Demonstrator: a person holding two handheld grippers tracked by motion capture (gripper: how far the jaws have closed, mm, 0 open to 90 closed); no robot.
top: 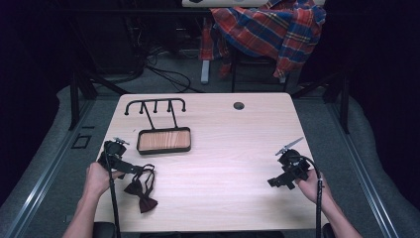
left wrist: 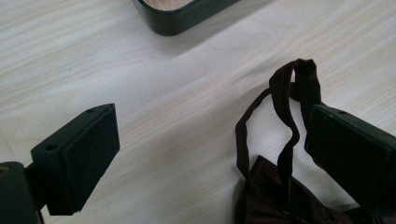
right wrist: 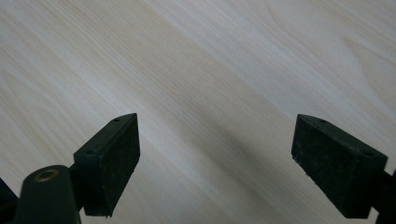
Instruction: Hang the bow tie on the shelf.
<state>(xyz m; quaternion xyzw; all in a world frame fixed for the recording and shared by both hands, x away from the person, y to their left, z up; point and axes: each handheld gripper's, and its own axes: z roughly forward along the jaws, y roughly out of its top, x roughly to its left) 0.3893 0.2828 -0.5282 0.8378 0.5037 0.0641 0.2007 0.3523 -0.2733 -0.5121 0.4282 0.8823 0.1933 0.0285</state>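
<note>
A dark red bow tie (top: 142, 195) with a thin looped strap (left wrist: 287, 116) lies on the light wooden table (top: 223, 148) near its front left corner. My left gripper (top: 136, 171) hovers just above the tie, open. In the left gripper view (left wrist: 210, 126) the strap loop sits just inside the right jaw, and the tie's body (left wrist: 275, 203) lies low between the jaws. A black stand with a wood-lined tray base (top: 164, 140) and a hook bar (top: 155, 104) stands beyond the tie. My right gripper (top: 278, 182) is open at the front right, over bare table (right wrist: 217, 128).
A round cable hole (top: 238, 105) sits near the table's far edge. Behind the table a plaid shirt (top: 270, 27) is draped over a chair. Cables lie on the floor at the back left. The tray's corner (left wrist: 182, 16) is close ahead of the left gripper.
</note>
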